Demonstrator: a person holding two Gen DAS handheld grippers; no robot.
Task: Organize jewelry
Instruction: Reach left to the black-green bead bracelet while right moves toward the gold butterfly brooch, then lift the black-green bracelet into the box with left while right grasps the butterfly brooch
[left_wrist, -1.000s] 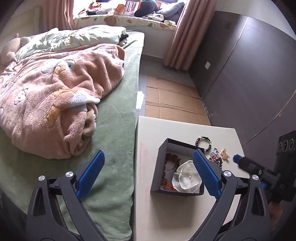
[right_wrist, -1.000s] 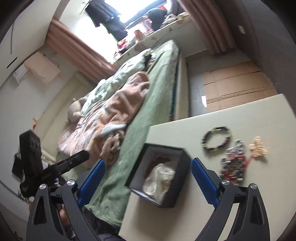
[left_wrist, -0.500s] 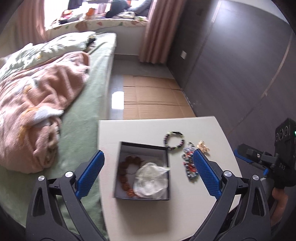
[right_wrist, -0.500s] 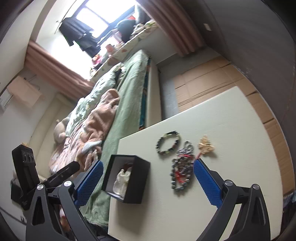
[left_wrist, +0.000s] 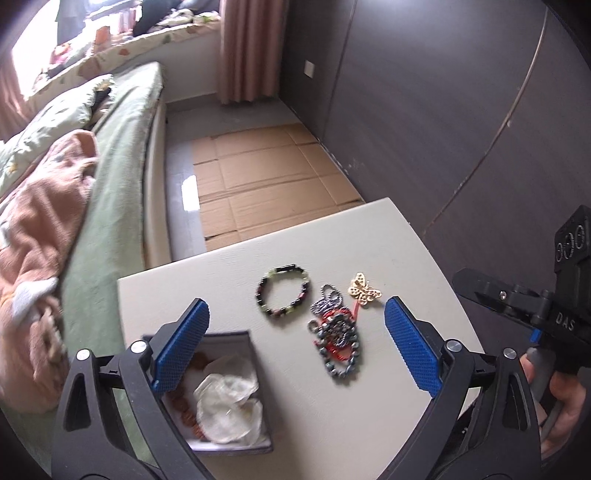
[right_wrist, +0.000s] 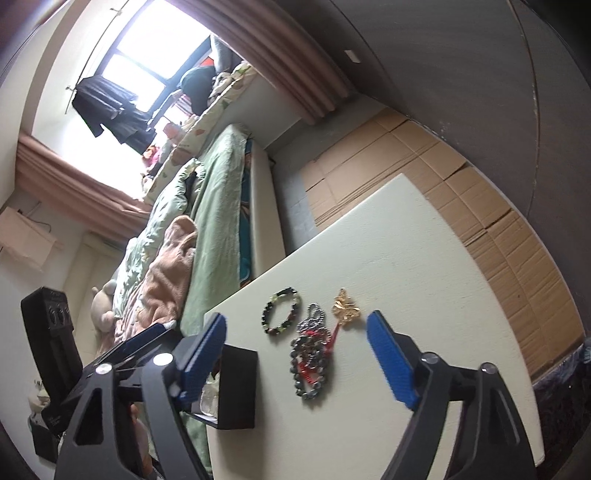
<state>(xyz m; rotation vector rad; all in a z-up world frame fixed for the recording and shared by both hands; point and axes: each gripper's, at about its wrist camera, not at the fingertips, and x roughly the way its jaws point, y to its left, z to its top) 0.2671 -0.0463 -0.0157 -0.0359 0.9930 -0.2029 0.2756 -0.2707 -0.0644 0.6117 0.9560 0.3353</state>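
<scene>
On a cream table (left_wrist: 369, 240) lie a dark and green bead bracelet (left_wrist: 282, 295), a pile of dark beads with red cord (left_wrist: 336, 332) and a gold butterfly clip (left_wrist: 364, 293). A black box (left_wrist: 221, 391) at the front left holds brown beads and a clear plastic bag. My left gripper (left_wrist: 295, 347) is open and empty, above the box and the pile. My right gripper (right_wrist: 295, 358) is open and empty over the bead pile (right_wrist: 310, 354); the bracelet (right_wrist: 280, 312), the clip (right_wrist: 345, 308) and the box (right_wrist: 236, 387) also show there.
A bed with a green sheet (left_wrist: 110, 177) and a pink blanket (left_wrist: 33, 236) runs along the table's left. Flattened cardboard (left_wrist: 266, 177) covers the floor beyond. A dark wall (left_wrist: 443, 110) stands at the right.
Both grippers have swung right and closer to the table. The loose jewelry now sits between the fingers of each. Nothing on the table has moved.
</scene>
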